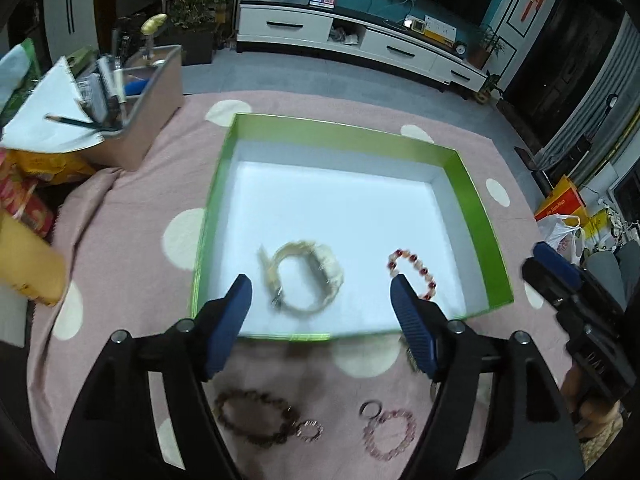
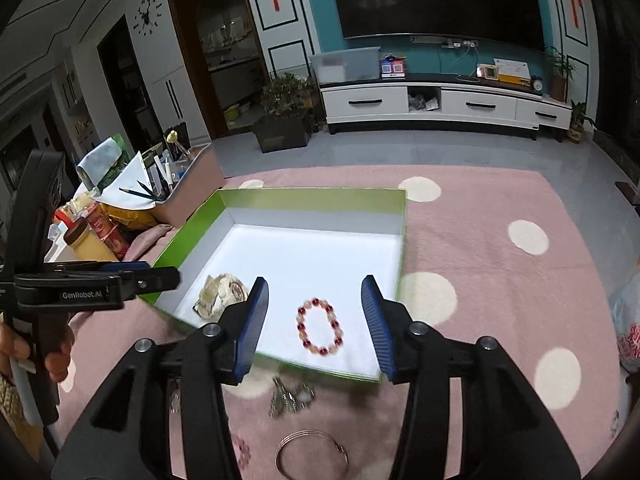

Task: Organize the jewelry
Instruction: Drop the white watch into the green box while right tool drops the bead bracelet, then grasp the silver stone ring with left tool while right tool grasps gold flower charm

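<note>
A green box (image 1: 478, 216) (image 2: 312, 200) with a white inside lies on the pink dotted cloth. In it lie a cream bracelet (image 1: 306, 280) (image 2: 222, 294) and a red-and-peach bead bracelet (image 1: 414, 274) (image 2: 320, 326). My left gripper (image 1: 322, 292) is open and empty above the box's near edge. My right gripper (image 2: 316, 300) is open and empty over the bead bracelet. On the cloth in front lie a dark bead bracelet (image 1: 256, 416), a small ring (image 1: 310, 430), a pink bead bracelet (image 1: 390, 436), a silver trinket cluster (image 2: 290, 396) and a silver bangle (image 2: 310, 454).
A beige bin (image 1: 148, 120) (image 2: 192, 188) with pens, a pencil and paper stands to the left of the box. Snack packets and a yellow bottle (image 2: 90, 240) sit beside it. The right gripper's body (image 1: 576, 304) shows at the left view's right edge.
</note>
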Demonstrator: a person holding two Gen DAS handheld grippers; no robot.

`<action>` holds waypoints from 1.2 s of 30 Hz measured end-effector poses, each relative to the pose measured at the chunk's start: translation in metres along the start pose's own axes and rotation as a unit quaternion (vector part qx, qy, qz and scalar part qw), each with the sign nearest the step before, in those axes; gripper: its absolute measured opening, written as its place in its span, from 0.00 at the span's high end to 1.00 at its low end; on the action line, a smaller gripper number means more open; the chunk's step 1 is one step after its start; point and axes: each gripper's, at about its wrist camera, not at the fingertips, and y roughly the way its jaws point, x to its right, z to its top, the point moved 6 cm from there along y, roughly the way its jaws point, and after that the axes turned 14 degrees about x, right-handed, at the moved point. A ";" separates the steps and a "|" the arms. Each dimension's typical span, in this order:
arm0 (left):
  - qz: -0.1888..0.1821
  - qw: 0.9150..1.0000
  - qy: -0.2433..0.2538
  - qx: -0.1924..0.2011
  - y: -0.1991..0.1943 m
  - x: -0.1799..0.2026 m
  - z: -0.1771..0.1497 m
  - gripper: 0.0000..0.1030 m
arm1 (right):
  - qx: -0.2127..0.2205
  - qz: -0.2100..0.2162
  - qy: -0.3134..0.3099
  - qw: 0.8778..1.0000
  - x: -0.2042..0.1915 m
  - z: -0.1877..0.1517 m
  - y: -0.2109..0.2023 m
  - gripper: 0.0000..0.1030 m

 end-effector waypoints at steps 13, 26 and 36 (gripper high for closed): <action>-0.001 0.999 -0.053 -0.002 -0.071 -0.041 -0.068 0.26 | -0.017 -0.027 0.035 0.999 0.022 -0.053 -0.074 0.53; -0.053 0.998 -0.044 0.000 -0.114 -0.018 -0.142 0.30 | -0.051 0.013 0.047 0.998 -0.006 -0.112 -0.117 0.53; -0.074 0.997 -0.001 -0.030 -0.078 0.019 -0.184 0.51 | -0.095 0.051 -0.024 0.994 -0.046 -0.156 -0.093 0.55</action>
